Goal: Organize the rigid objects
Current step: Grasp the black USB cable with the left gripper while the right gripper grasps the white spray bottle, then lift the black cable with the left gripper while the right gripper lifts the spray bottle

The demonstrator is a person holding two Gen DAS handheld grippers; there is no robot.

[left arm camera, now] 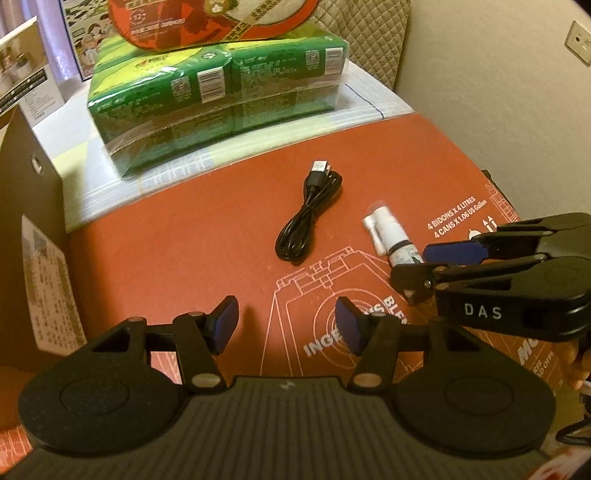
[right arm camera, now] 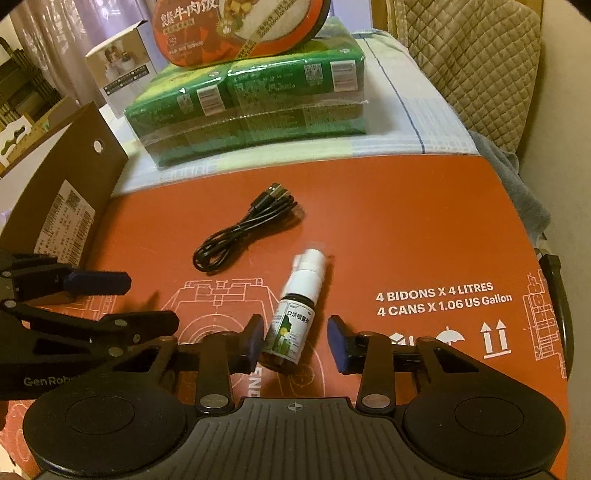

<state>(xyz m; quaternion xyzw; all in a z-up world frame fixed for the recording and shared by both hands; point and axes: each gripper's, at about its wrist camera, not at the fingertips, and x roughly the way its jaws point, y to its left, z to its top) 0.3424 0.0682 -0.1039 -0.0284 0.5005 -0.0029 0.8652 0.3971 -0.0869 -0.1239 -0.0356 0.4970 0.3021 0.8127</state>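
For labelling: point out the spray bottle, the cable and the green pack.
spray bottle [right arm camera: 286, 328], right wrist view, on its label.
cable [right arm camera: 240, 229], right wrist view, on the coil's middle.
green pack [left arm camera: 207, 122], left wrist view, on its front face.

On the red cardboard surface [right arm camera: 406, 229] lay one coiled black USB cable [right arm camera: 243, 229] and one small spray bottle [right arm camera: 295, 306] with a white nozzle. Behind them stood one shrink-wrapped bundle of green packs [right arm camera: 251, 107], two packs showing across its front, with one round orange food bowl [right arm camera: 236, 33] on top. One white printed box [right arm camera: 122, 70] stood at the back left, and one brown cardboard panel [right arm camera: 74, 192] at the left edge. Two grippers were in view, the left gripper [left arm camera: 288, 321] and the right gripper [right arm camera: 295, 339].
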